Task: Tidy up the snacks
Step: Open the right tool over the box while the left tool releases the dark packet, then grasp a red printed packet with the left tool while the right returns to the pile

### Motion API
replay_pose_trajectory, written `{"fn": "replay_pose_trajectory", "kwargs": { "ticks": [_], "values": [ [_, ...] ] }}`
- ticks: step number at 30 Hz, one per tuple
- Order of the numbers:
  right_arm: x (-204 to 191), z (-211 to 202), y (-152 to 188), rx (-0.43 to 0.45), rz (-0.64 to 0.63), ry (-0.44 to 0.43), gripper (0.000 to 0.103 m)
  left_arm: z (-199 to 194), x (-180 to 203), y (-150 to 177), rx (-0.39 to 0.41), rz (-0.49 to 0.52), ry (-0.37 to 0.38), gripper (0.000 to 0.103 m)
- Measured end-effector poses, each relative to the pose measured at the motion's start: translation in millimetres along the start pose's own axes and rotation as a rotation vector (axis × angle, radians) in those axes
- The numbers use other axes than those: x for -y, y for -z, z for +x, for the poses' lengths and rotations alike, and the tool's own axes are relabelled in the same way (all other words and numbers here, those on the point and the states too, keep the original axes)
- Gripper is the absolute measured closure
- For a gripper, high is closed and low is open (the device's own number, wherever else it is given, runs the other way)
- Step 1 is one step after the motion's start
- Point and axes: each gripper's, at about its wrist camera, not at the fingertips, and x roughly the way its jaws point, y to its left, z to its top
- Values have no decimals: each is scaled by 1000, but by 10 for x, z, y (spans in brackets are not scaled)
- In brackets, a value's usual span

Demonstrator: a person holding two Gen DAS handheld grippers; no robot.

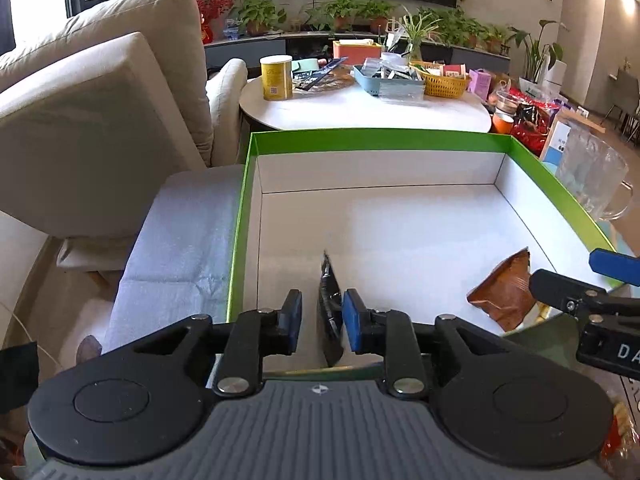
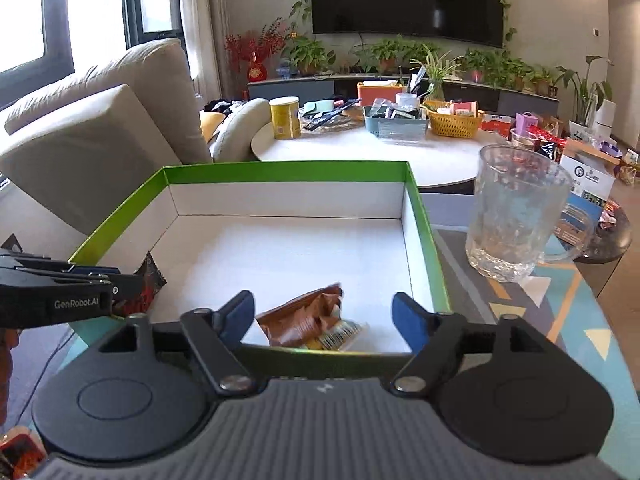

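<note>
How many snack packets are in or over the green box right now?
2: a brown packet lying at the green box's near edge, and a dark packet between the left gripper's fingers.

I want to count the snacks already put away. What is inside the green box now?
Inside the green box lies a brown snack packet, between the open right fingers. It partly covers a small yellow wrapper. The near wall hides the nearest floor.
</note>
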Motion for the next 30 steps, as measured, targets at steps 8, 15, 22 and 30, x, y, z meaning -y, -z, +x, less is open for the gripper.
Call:
{"fn": "replay_pose_trajectory", "kwargs": {
  "ticks": [8,15,22,30],
  "values": [
    [29,-281,75,54,-20,22,54,-375,-65,127,55,-10,-10,72],
    [72,-601,243,40,-13,1,54,-884,-171,324,53,-52,81,66],
    [14,-886,448,58,-35,6,54,-1239,-65,680,39,-41,129,63],
    [-55,-1130,619,69,-56,-14,54,-1269,60,884,10,-3,111,62]
  ]
}}
